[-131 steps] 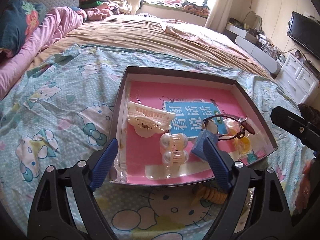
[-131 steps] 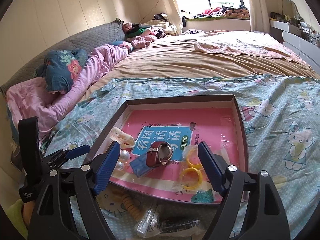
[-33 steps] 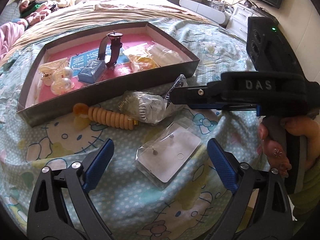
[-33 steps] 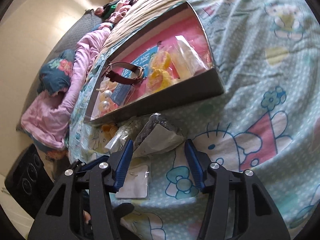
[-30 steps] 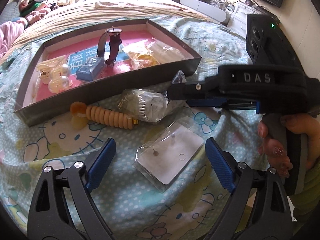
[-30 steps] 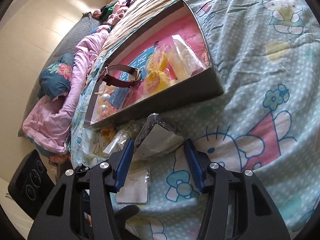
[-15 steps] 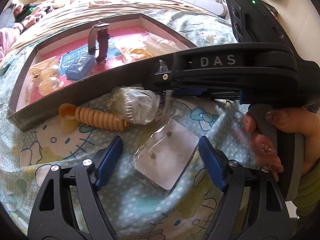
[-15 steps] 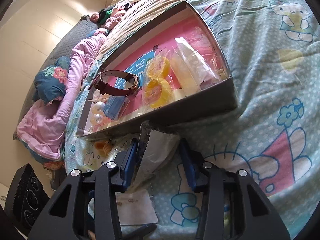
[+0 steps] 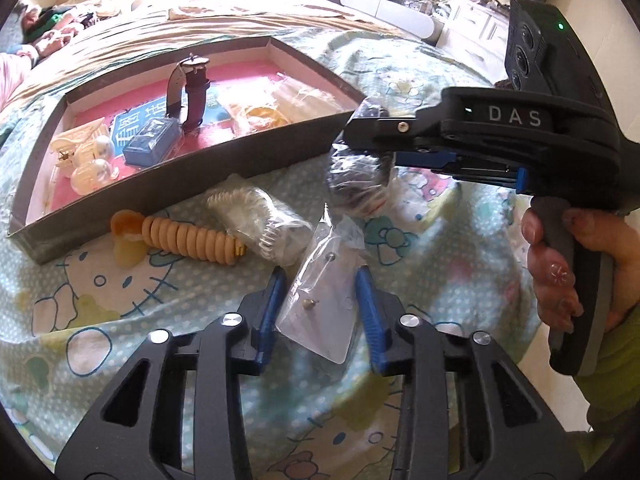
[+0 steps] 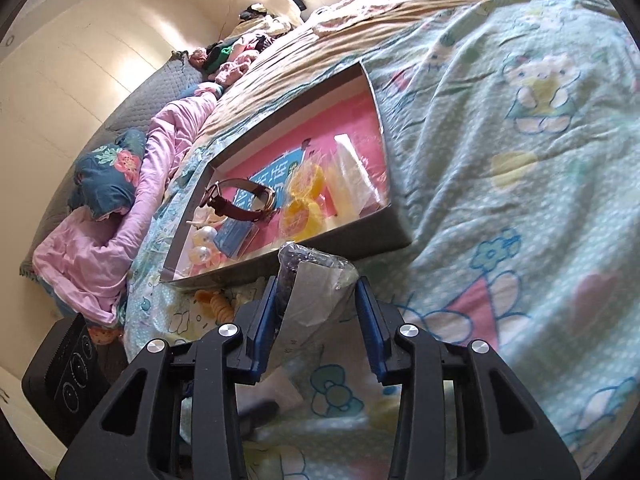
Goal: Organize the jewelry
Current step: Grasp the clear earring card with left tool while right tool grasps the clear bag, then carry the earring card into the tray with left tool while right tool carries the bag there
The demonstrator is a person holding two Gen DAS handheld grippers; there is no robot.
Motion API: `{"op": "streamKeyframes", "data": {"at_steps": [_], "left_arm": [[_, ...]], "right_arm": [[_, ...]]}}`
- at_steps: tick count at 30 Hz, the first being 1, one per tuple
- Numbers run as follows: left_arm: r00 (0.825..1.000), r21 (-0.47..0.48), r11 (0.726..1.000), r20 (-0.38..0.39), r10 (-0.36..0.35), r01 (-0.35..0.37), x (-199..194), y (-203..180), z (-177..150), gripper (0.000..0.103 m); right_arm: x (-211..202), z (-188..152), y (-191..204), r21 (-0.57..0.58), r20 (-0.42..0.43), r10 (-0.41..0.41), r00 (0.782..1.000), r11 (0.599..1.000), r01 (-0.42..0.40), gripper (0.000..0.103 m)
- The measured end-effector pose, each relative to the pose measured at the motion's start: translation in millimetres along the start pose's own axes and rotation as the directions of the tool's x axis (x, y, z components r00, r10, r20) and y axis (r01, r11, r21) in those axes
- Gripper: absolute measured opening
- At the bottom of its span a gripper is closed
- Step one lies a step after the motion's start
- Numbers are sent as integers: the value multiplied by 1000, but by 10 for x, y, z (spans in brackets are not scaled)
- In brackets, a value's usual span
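Note:
A dark shallow box [image 9: 224,174] with a pink floor lies on the bed; it also shows in the right wrist view [image 10: 396,236]. It holds a watch [image 9: 188,92], a blue packet, pearl pieces and yellow rings. My left gripper [image 9: 322,280] is shut on a clear bag with earrings on a white card [image 9: 320,308]. My right gripper [image 10: 316,288] is shut on a clear bag with dark jewelry [image 10: 316,280], lifted off the bedspread beside the box; that bag also shows in the left wrist view [image 9: 360,184].
An orange beaded bracelet [image 9: 188,236] and a clear bag with a silvery piece [image 9: 260,216] lie on the Hello Kitty bedspread [image 9: 100,300] in front of the box. Pink bedding and a pillow [image 10: 108,172] lie to the left.
My left gripper has closed on the earring bag. My right gripper has closed on the dark jewelry bag and lifted it up off the bedspread.

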State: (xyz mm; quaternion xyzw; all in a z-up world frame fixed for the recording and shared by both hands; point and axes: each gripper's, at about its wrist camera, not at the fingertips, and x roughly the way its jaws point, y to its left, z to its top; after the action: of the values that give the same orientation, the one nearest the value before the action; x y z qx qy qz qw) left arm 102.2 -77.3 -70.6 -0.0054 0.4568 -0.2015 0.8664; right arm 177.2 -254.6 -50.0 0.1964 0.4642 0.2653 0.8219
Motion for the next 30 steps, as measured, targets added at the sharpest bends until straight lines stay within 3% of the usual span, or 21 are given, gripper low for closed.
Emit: {"op": "streamKeyframes", "data": {"at_steps": [1,2,8,18,30], "left_arm": [[1000,2,1000,-3,-13,13,0,-7,-4,13],[1000,6,1000,-5,-12,12,-2,-15,-9,9],[999,18,1000,31,-9,9,-105,-56,-9,8],[979,-80,997,203,30,-13,-642,177,58,8],[962,-207,975,242,129,-79,-935,586,102,8]], "right_arm": [[-38,1,-2,-6,7,-6,1000,1000,6,37],[-67,2,-4,-11,12,-11,1000,1000,12,36],[-260,9,6,-37,46,-28,999,999,30,36],[-530,34,202,-116,97,-33,995,992,44,36],[-588,41,492,-190,117,10,993,982,13,35]]}}
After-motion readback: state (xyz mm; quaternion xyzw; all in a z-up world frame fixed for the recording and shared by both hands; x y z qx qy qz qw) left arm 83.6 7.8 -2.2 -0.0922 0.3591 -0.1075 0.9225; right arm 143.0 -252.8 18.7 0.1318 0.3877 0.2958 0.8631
